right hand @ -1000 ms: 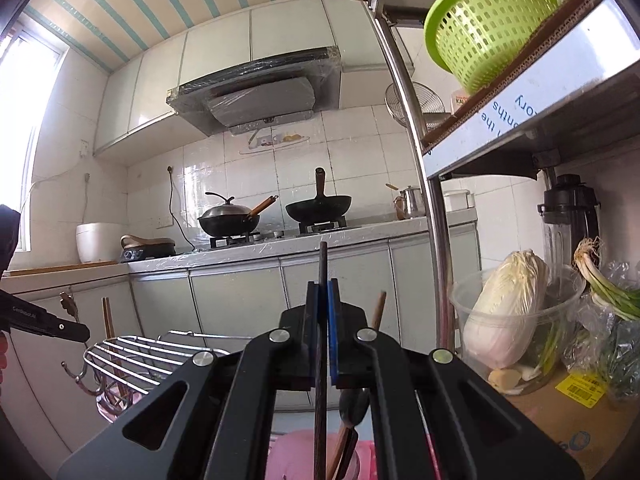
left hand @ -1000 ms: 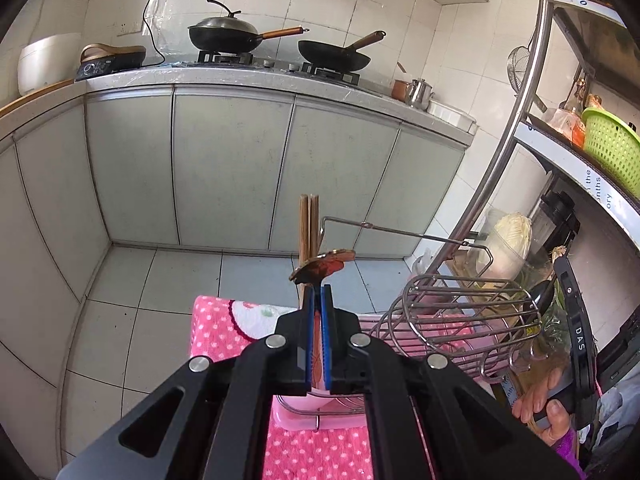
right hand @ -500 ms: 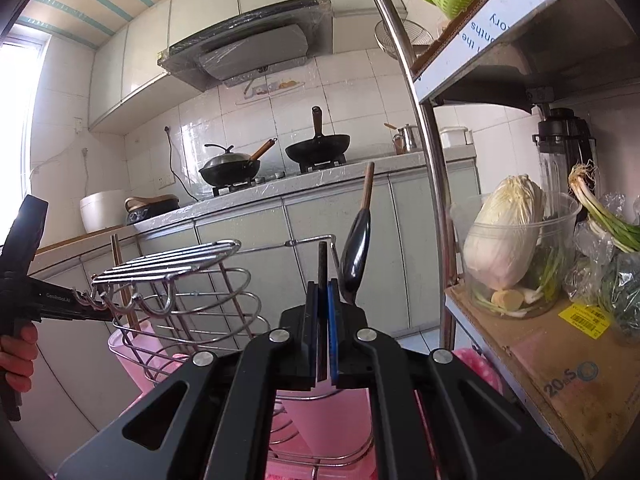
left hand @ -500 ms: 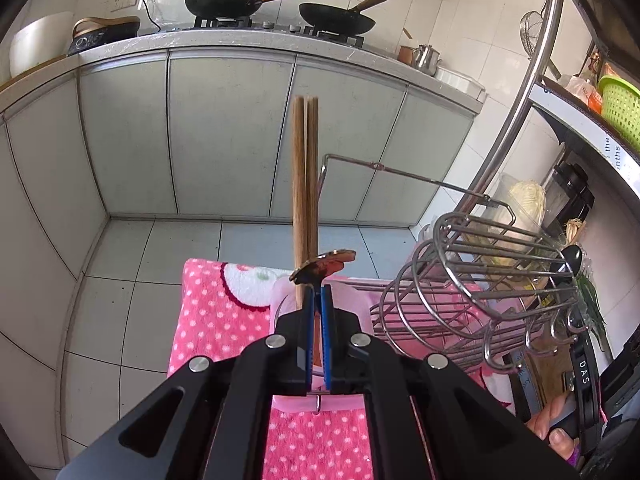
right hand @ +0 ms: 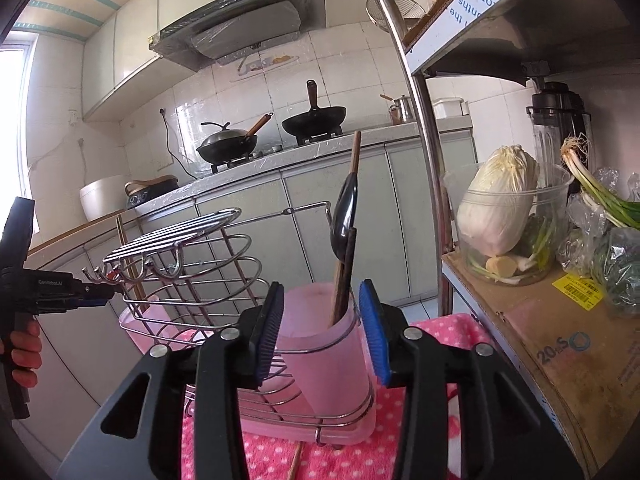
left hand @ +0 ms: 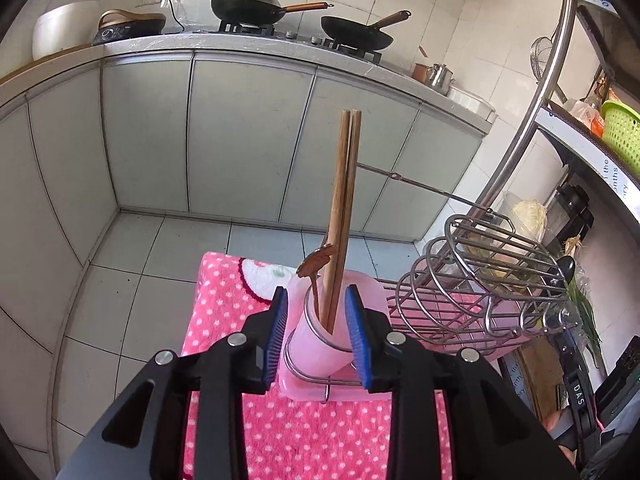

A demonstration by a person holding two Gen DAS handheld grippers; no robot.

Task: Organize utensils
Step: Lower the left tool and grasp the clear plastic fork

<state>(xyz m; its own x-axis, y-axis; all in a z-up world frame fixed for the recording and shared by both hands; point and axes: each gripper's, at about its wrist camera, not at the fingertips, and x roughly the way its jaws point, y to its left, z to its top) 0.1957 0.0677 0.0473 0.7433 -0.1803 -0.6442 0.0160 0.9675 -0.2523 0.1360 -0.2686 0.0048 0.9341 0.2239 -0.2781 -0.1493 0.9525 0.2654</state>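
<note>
Between the spread blue ribbed pads of the left gripper [left hand: 316, 330], which grips nothing, a translucent pink plastic cup [left hand: 320, 350] holds two square wooden chopsticks [left hand: 340, 216] and a brown spoon [left hand: 316, 262], ringed by the chrome wire rack [left hand: 480, 284]. The right gripper [right hand: 322, 328], likewise wide and empty, flanks another pink cup [right hand: 320, 344] holding a glossy black spoon [right hand: 346, 216] beside dark sticks. Below lies a pink polka-dot towel [left hand: 224, 320] (fluffy terry); right stands a cardboard box [right hand: 560, 344] printed "20".
</note>
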